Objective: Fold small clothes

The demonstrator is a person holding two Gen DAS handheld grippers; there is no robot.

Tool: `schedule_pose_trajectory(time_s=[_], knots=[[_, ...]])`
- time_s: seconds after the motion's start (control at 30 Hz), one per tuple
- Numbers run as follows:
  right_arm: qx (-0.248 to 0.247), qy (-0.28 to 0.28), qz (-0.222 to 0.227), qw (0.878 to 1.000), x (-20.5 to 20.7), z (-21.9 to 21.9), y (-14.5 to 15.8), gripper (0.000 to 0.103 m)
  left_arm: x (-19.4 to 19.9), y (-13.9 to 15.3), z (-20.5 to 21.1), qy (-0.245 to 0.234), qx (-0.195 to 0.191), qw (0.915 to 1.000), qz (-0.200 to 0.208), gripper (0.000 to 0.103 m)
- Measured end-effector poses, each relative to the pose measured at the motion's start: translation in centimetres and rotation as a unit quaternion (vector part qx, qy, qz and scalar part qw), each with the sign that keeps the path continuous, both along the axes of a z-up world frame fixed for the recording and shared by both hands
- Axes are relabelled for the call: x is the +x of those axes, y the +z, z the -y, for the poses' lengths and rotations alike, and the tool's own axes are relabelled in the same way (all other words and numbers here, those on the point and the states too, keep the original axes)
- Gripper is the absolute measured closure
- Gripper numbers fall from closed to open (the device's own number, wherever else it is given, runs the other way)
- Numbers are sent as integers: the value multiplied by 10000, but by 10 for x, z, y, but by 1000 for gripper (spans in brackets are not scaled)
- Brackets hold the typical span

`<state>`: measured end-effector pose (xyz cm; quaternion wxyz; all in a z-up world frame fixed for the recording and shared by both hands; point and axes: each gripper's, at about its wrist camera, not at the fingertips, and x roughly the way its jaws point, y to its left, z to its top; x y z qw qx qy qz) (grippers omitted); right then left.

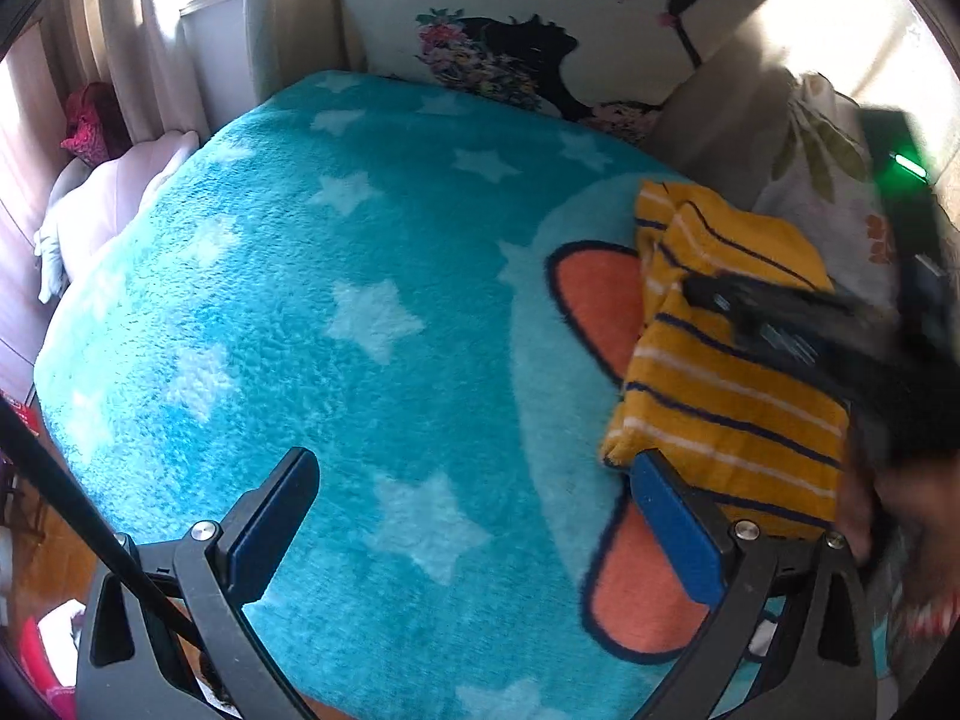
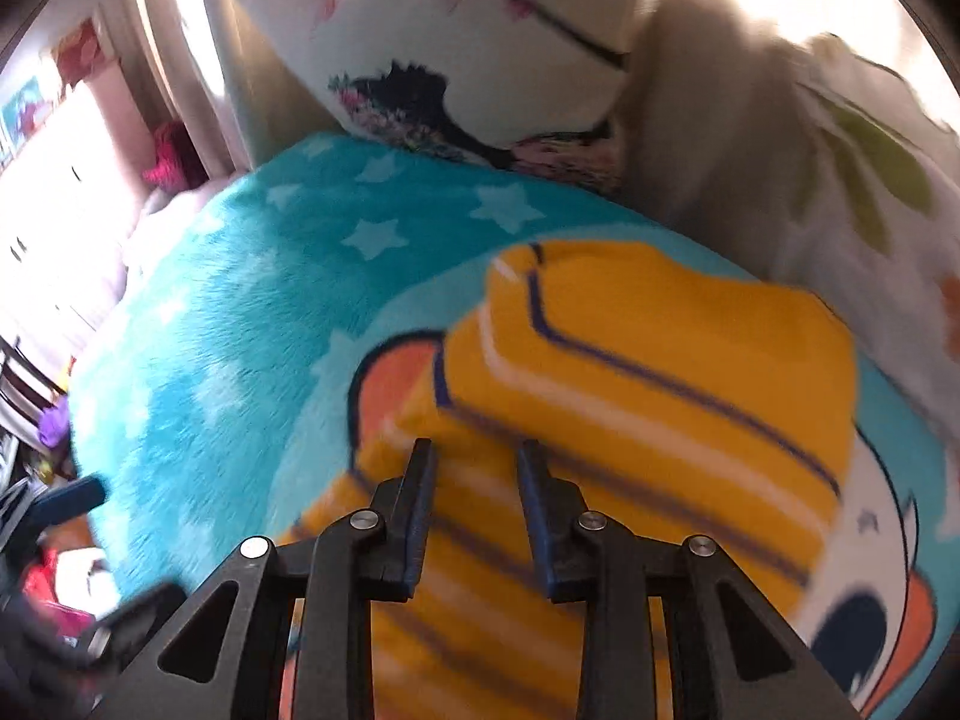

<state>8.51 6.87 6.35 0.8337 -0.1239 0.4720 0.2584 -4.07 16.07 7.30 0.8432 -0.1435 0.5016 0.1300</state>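
A small yellow garment with navy and white stripes (image 1: 732, 354) lies folded on the turquoise star blanket (image 1: 312, 312), at the right of the left wrist view. My left gripper (image 1: 474, 480) is open and empty over the blanket, its right finger (image 1: 678, 528) beside the garment's near corner. My right gripper (image 1: 774, 318) shows there as a blurred dark shape over the garment. In the right wrist view the garment (image 2: 648, 360) fills the centre, and my right gripper (image 2: 477, 462) hovers just above it, its jaws partly apart with nothing between them.
A white cushion with a dark figure print (image 1: 540, 30) leans at the back. A leaf-print pillow (image 1: 828, 180) lies to the right. A pale pink cushion (image 1: 114, 192) sits off the blanket's left edge. Cluttered floor items (image 2: 54, 576) lie lower left.
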Motion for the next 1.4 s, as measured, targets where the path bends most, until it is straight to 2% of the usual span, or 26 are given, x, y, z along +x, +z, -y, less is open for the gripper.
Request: schedule_pose_trajectory(time_s=[0.13, 0.23, 0.3, 0.37, 0.43, 0.57, 0.6, 0.73, 0.87, 0.97, 1.1, 1.13, 1.2, 1.27, 1.3, 1.33, 1.37, 1.4], knots=[[-155, 29, -130, 9998, 41, -25, -14, 71, 3, 1, -11, 36, 4, 10000, 28, 0], [-26, 110, -174, 9998, 53, -25, -1, 71, 7, 2, -16, 45, -29, 10000, 61, 0], [371, -85, -78, 9992, 57, -7, 19, 69, 9, 2, -18, 36, -57, 9999, 75, 0], [547, -362, 16, 9978, 56, 12, 31, 59, 12, 1, -19, 6, -91, 9999, 67, 0], [686, -684, -62, 9953, 58, 39, 33, 58, 16, -2, -17, -37, -139, 9999, 36, 0], [374, -1199, -330, 9915, 66, 76, 5, 58, 22, -5, -10, -195, -236, 9995, -9, 0], [435, -1335, -351, 9895, 65, 89, 0, 57, 23, -5, -7, -236, -234, 9994, -12, 0], [332, -1593, -122, 9866, 61, 100, 14, 55, 26, -8, 6, -412, -199, 9989, -45, 0], [400, -1202, 88, 9919, 49, 79, 35, 55, 28, -14, 14, -539, -234, 9982, -109, 0], [403, -817, 96, 9958, 45, 50, 39, 55, 29, -16, 15, -529, -233, 9983, -111, 0], [-112, -190, 512, 9984, 50, 2, 43, 55, 27, -18, 14, -487, -267, 9983, -154, 0], [-240, 79, 501, 9984, 54, -12, 42, 53, 25, -19, 13, -474, -257, 9984, -167, 0], [-673, 753, 246, 9946, 62, -39, 30, 42, 22, -22, 10, -424, -262, 9985, -207, 0], [-1210, 1161, 34, 9858, 67, -55, 14, 42, 20, -25, 3, -323, -324, 9987, -230, 0], [-1518, 1264, 53, 9803, 70, -62, 5, 44, 19, -25, 0, -261, -356, 9988, -229, 0], [-1770, 1261, 48, 9761, 74, -65, -1, 54, 17, -25, -4, -195, -386, 9988, -219, 0], [-1883, 1183, -89, 9749, 79, -65, -4, 100, 16, -25, -8, -128, -415, 9989, -197, 0], [-1770, 958, -220, 9793, 89, -61, -2, 97, 15, -25, -10, -81, -429, 9989, -180, 0]])
